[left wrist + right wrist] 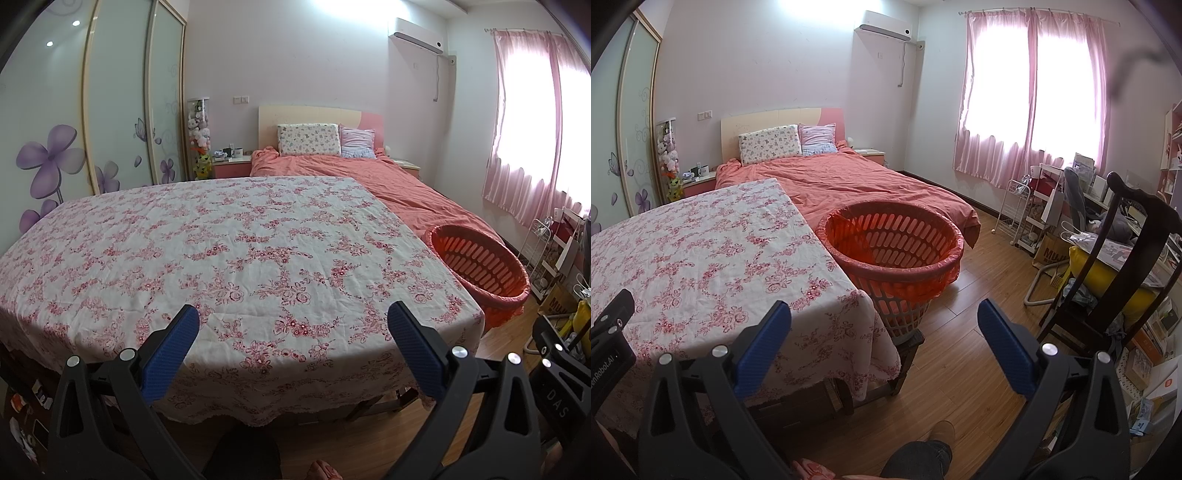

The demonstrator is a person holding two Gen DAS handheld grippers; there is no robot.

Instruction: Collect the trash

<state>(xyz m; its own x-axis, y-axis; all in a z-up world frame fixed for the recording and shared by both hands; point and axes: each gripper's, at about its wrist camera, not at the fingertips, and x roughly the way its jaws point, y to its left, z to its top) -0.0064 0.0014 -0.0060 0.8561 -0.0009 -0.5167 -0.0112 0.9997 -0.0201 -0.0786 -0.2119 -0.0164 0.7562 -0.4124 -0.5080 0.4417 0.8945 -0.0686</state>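
A table with a pink floral cloth (240, 251) fills the left wrist view; I see no trash on it. An orange slatted basket (894, 243) lined with an orange bag stands on a low stool at the table's right corner, also seen as the basket (480, 266) at the right of the left wrist view. My left gripper (293, 328) hangs open over the table's near edge with nothing between its blue pads. My right gripper (884, 325) is open too, held above the table's corner and the floor, just in front of the basket.
A bed with an orange cover (849, 177) lies behind the table. A dark wooden chair (1126, 258) with a yellow cushion, a white wire rack (1015, 210) and cluttered shelves stand at the right. Bare wooden floor (979, 288) lies between basket and chair. A person's leg (916, 461) shows below.
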